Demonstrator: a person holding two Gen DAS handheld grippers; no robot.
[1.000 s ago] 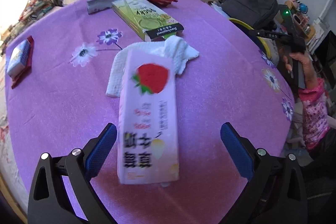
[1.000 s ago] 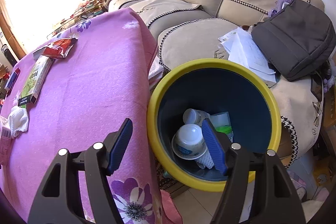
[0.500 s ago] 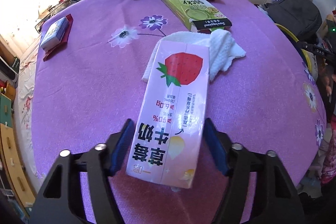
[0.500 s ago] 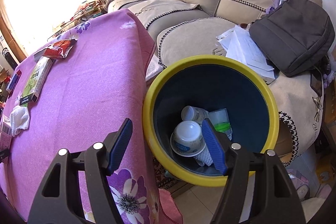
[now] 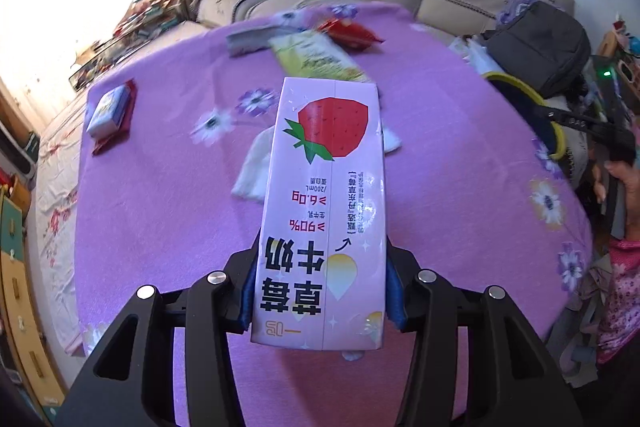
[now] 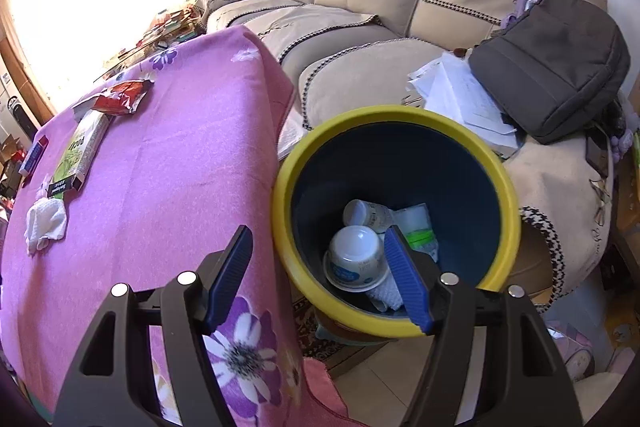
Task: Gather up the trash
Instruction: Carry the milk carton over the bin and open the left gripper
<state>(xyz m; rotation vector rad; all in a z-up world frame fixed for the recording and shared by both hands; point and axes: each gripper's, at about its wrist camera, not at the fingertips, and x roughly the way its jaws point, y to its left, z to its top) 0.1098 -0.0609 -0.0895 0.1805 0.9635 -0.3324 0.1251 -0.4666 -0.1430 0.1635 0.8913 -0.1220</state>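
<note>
While the right gripper [image 6: 320, 275] is hanging open and empty beside the desk's [image 6: 168, 163] edge, one yellow-rimmed bin [image 6: 496, 187] below it is holding two white cups [image 6: 356, 259], a wrapper with a green patch and something white and textured. Closing its jaws, the left gripper [image 5: 320, 291] is clasping one pink strawberry milk carton [image 5: 324, 211], marked "200mL" and "≥90%", above the desk's middle, where one white tissue [image 5: 252, 175], one green box [image 5: 316, 57], one red wrapper [image 5: 350, 31] and one small packet [image 5: 107, 111] are lying.
</note>
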